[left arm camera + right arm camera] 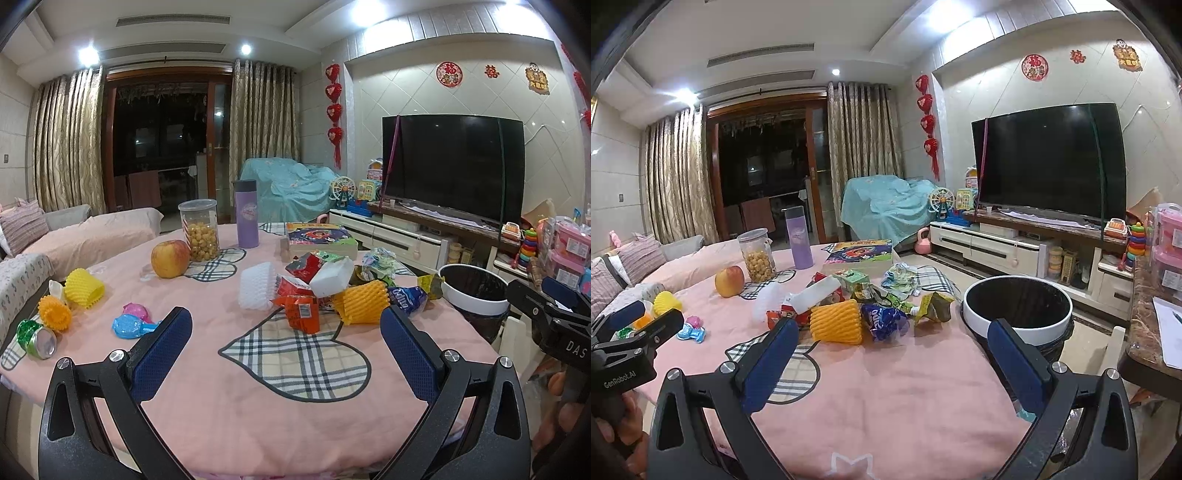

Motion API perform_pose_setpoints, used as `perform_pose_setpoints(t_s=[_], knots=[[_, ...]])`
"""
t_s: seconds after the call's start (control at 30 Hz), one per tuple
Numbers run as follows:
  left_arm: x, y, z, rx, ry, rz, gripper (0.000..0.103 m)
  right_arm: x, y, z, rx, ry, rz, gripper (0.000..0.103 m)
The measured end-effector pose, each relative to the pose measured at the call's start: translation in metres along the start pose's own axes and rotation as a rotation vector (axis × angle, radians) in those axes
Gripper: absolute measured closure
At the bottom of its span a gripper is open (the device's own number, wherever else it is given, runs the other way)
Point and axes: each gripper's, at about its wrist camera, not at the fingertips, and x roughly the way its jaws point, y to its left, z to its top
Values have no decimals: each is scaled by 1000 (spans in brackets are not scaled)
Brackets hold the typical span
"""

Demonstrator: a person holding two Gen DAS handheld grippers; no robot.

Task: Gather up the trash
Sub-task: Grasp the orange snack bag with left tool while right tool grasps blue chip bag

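A heap of trash lies mid-table: an orange foam net (361, 302) (836, 322), a white foam net (257, 285), red wrappers (303, 308), a blue wrapper (408, 298) (884, 320), a white block (332, 276) and crumpled paper (903, 278). At the left lie a yellow net (84, 288), a crushed green can (37, 339) and blue and pink wrappers (131, 325). A white-rimmed bin (474, 291) (1017, 308) stands off the table's right edge. My left gripper (286, 334) hangs open above the pink cloth, short of the heap. My right gripper (894, 347) is open too, nearest the bin.
An apple (170, 258), a snack jar (199, 230), a purple flask (246, 214) and a picture book box (319, 238) stand at the table's far side. A sofa (92, 229) runs along the left. A TV (452, 166) on a cabinet is beyond, and a marble counter (1145, 332) at right.
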Motion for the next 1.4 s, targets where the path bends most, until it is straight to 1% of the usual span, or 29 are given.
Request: perform_pose_setpoints(t_s=[0.47, 0.67, 0.83, 0.97, 1.1, 1.27, 1.33, 1.4], knots=[[3, 1, -1, -4, 8, 2, 0, 3, 1, 0, 0, 11, 9, 0], [11, 7, -2, -11, 25, 9, 0, 8, -3, -1, 39, 29, 43, 0], [34, 15, -4, -31, 93, 11, 0, 26, -2, -4, 24, 91, 51, 0], [60, 21, -11, -30, 164, 13, 0, 46, 0, -8, 5, 140, 61, 0], [89, 22, -17, -38, 227, 5, 0, 75, -5, -11, 22, 205, 61, 1], [118, 19, -21, -32, 275, -11, 0, 110, -14, -15, 44, 277, 59, 2], [129, 17, -22, -32, 298, -24, 0, 121, -14, -16, 49, 296, 61, 6], [140, 13, -23, -29, 319, -34, 0, 129, -14, -17, 53, 310, 65, 13]])
